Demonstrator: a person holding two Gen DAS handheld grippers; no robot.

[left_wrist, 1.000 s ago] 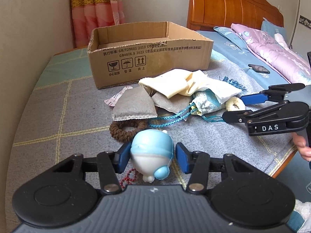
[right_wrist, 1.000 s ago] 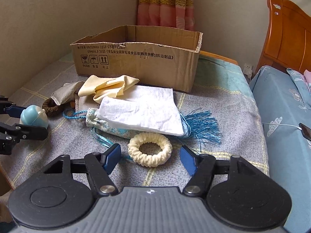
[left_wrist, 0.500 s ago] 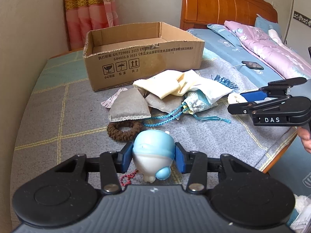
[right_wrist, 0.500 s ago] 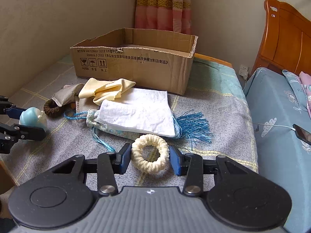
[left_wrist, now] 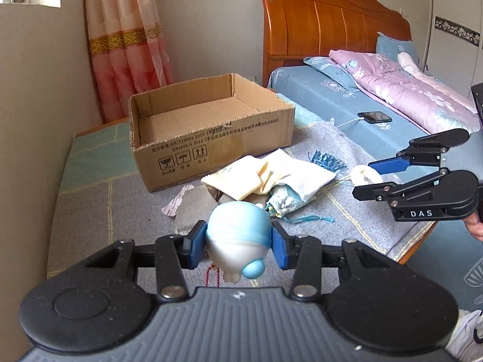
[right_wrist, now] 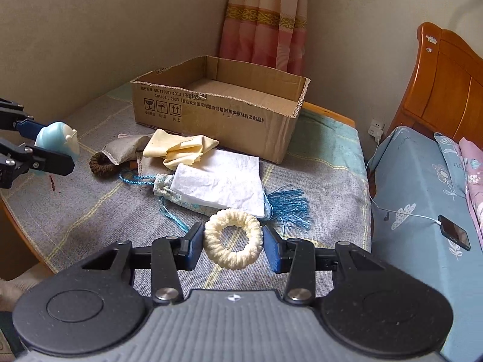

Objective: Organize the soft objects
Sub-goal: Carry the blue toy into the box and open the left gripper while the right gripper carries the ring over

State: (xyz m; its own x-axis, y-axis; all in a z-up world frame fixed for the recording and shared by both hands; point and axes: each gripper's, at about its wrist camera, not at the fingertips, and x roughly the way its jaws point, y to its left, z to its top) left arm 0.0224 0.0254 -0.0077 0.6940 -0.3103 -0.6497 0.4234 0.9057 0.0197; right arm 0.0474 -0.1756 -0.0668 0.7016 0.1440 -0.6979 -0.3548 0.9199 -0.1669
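Note:
My left gripper (left_wrist: 238, 242) is shut on a light blue and white soft toy (left_wrist: 237, 238) and holds it above the cloth-covered table (left_wrist: 87, 208). A red bead string (left_wrist: 207, 274) hangs under the toy. My right gripper (right_wrist: 232, 246) is shut on a cream hair scrunchie (right_wrist: 232, 246), lifted off the table. The open, empty cardboard box (left_wrist: 211, 126) stands at the back of the table; it also shows in the right wrist view (right_wrist: 220, 105). The toy shows at the left of the right wrist view (right_wrist: 57, 140).
On the table lie a yellow cloth (right_wrist: 178, 147), a white cloth (right_wrist: 223, 178), a blue patterned pouch with tassel (right_wrist: 286, 203), a grey pouch (right_wrist: 123, 147) and a brown scrunchie (right_wrist: 101, 164). A bed with a phone (right_wrist: 454, 230) is on the right.
Both grippers have closed on their objects and lifted them: the left with the blue toy, the right with the cream scrunchie. Both now sit higher above the table.

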